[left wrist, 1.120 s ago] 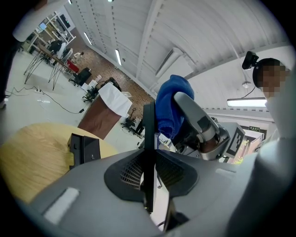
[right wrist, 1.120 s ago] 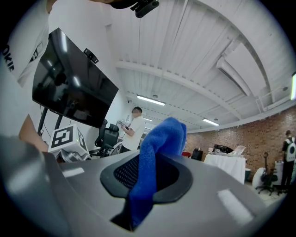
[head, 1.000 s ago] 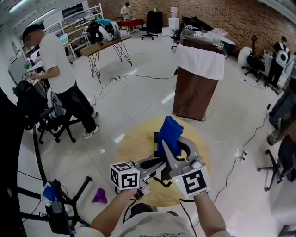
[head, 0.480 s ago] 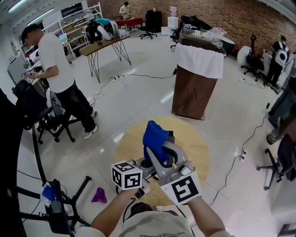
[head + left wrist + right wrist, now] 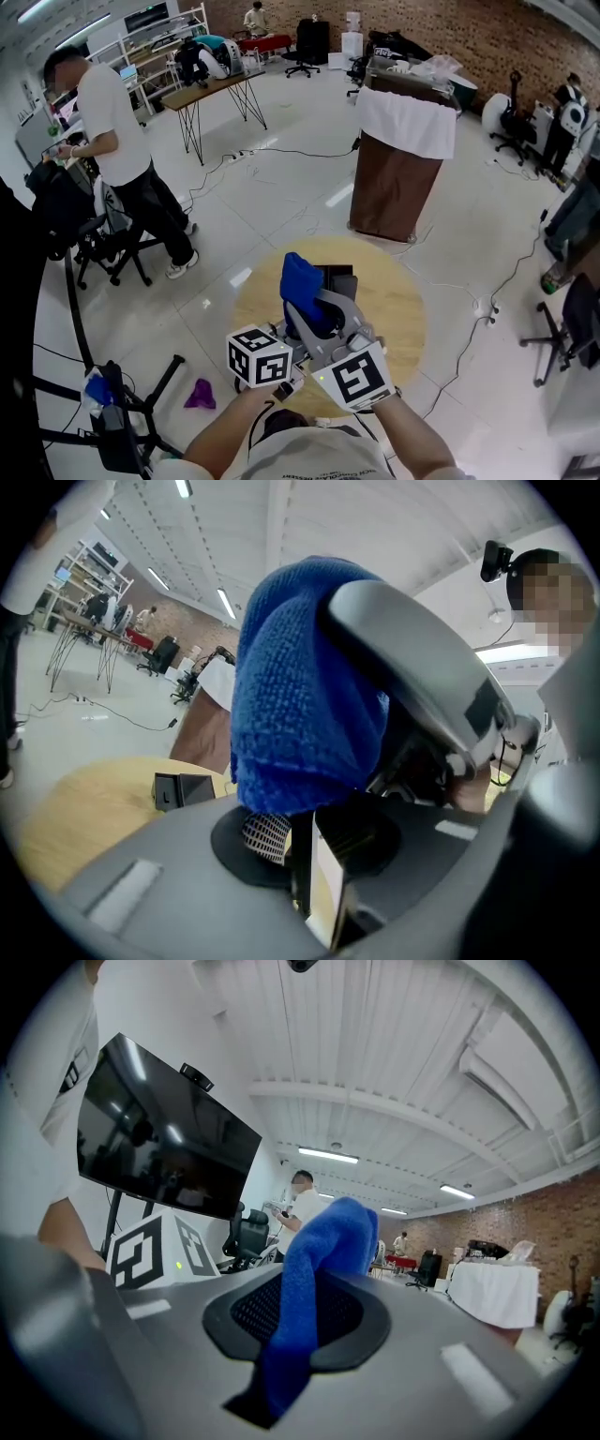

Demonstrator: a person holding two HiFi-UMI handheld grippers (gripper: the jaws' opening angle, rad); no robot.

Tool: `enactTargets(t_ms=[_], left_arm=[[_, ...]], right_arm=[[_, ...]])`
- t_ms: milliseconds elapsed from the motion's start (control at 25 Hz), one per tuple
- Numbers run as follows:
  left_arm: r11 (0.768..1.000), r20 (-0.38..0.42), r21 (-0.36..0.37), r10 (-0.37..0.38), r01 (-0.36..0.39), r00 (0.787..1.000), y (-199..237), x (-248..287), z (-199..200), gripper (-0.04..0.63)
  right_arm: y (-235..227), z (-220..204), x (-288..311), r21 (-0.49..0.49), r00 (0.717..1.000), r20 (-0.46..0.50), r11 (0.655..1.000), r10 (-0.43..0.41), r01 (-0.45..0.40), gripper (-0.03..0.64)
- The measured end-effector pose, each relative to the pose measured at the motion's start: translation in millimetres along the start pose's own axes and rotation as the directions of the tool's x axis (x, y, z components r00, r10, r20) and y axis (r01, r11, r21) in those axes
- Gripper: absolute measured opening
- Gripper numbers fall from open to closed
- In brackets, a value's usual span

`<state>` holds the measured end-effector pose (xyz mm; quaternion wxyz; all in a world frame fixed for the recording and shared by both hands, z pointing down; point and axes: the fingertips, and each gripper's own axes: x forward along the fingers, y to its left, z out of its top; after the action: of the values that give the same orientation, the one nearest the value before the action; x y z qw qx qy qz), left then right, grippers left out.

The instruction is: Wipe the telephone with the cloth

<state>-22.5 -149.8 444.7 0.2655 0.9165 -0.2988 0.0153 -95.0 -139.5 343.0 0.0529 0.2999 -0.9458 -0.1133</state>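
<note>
My right gripper (image 5: 305, 305) is shut on a blue cloth (image 5: 300, 281), which stands up from its jaws (image 5: 314, 1279). The cloth (image 5: 300, 696) is pressed down over the tips of my left gripper (image 5: 289, 345). The left jaws stand partly closed on a thin black piece, apparently the telephone handset (image 5: 302, 864), mostly hidden by the cloth and the right gripper. The black telephone base (image 5: 336, 278) sits on the round wooden table (image 5: 394, 300) just beyond both grippers, and it also appears small in the left gripper view (image 5: 180, 789).
A brown stand with a white cover (image 5: 401, 169) rises behind the table. A person (image 5: 117, 141) stands at the left by a chair. A tripod and a purple scrap (image 5: 200, 396) lie on the floor at lower left. Cables run across the floor.
The right gripper has carried the blue cloth leftward and closer to me, onto the left gripper's jaws. The left gripper has stayed in place, rolling slightly.
</note>
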Motion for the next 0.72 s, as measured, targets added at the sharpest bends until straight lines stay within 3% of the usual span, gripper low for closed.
enactTargets(t_ms=[720], left_arm=[[1.000, -0.006, 0.004, -0.005, 0.005, 1.000, -4.0, 0.8, -2.9, 0.063]], right_arm=[[-37.1, 31.3, 12.4, -0.061, 0.998, 0.061, 0.997, -0.035, 0.039, 0.061]])
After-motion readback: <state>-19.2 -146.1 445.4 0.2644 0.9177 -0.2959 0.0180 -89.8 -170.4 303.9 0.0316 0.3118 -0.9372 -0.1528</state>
